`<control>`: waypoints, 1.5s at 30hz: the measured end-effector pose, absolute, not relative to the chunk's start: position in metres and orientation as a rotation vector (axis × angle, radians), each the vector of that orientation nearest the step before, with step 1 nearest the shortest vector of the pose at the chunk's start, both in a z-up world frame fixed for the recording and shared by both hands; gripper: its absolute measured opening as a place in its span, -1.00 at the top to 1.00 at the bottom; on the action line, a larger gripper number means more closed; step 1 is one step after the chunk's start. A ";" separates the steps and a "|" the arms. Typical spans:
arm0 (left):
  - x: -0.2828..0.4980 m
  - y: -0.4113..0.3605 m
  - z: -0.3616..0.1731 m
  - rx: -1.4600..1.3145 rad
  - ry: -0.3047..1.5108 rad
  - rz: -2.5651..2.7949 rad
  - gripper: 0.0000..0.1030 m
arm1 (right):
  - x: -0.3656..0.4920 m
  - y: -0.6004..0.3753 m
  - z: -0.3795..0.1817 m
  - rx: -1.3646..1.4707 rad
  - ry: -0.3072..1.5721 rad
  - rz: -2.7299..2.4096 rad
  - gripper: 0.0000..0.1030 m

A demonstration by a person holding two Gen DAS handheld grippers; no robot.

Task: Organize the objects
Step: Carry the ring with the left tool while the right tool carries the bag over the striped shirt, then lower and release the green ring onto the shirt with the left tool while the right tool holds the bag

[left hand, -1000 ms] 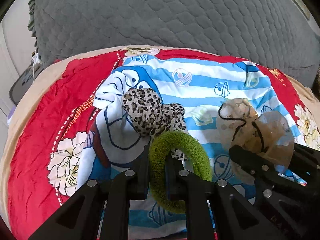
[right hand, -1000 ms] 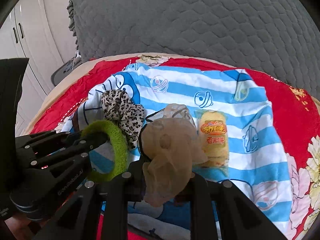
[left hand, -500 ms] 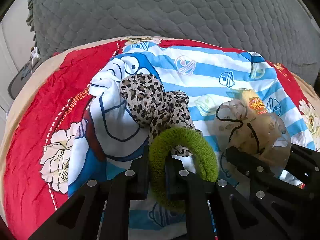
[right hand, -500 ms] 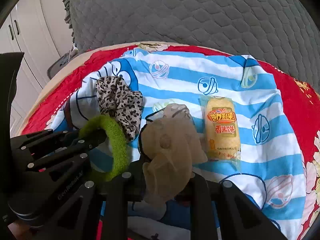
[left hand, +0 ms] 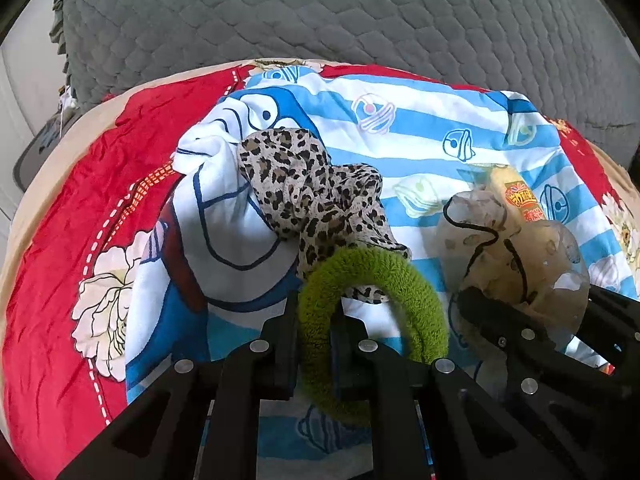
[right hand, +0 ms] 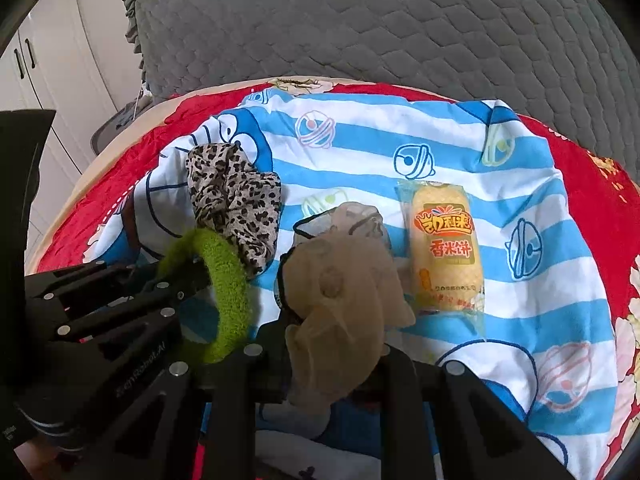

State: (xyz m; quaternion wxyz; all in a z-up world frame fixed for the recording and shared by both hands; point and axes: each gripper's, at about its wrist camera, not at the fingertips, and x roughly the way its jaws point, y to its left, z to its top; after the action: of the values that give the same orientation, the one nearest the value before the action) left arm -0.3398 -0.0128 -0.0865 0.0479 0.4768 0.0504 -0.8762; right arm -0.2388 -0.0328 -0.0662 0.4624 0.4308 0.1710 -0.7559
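Both fingers of the left gripper (left hand: 314, 344) are clamped on a fuzzy green hair tie (left hand: 372, 320), pinching one side of its ring so the rest of the loop stands free toward the right; the right wrist view shows the same hair tie (right hand: 224, 292) gripped edge-on at the tip of that left gripper (right hand: 188, 280). Just to the right of the green hair tie, the right gripper (right hand: 320, 344) has its fingers closed on a sheer beige scrunchie (right hand: 340, 292) with a thin black edging, whose gathered cloth bulges above and droops over the finger tips; from the left wrist view the scrunchie (left hand: 516, 252) sits on the dark fingers of the right gripper (left hand: 532, 320). Right behind the green hair tie lies a leopard-print scrunchie (left hand: 304, 200), its near edge touching or just under the green loop, resting on a raised fold of a blue-and-white striped cartoon cloth (right hand: 400, 136). Farther right of the green hair tie, beyond the beige scrunchie and just beside it, a wrapped yellow rice cracker (right hand: 446, 248) lies flat on the striped cloth. Beneath the cloth spreads a red flowered blanket (left hand: 60, 240), and behind everything rises a grey quilted cushion (right hand: 380, 20). Far to the left of the hair tie stand white cupboard doors (right hand: 52, 60).
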 end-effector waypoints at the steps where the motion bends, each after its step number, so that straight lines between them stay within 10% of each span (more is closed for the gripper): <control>1: -0.340 -0.013 -0.087 1.456 0.151 -2.672 0.76 | -0.239 -0.033 -0.066 1.058 0.420 -1.860 0.62; 15: -0.334 -0.012 -0.087 1.460 0.140 -2.668 0.70 | -0.236 -0.029 -0.067 1.064 0.419 -1.870 0.56; 45: -0.319 -0.010 -0.081 1.470 0.137 -2.674 -0.24 | -0.232 -0.017 -0.064 1.077 0.434 -1.897 0.45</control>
State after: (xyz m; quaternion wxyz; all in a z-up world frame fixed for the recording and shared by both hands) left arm -0.3192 -0.0104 -0.0814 0.0436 0.4807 0.0449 -0.8746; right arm -0.2323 -0.0172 -0.0637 0.4429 0.4340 0.1751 -0.7647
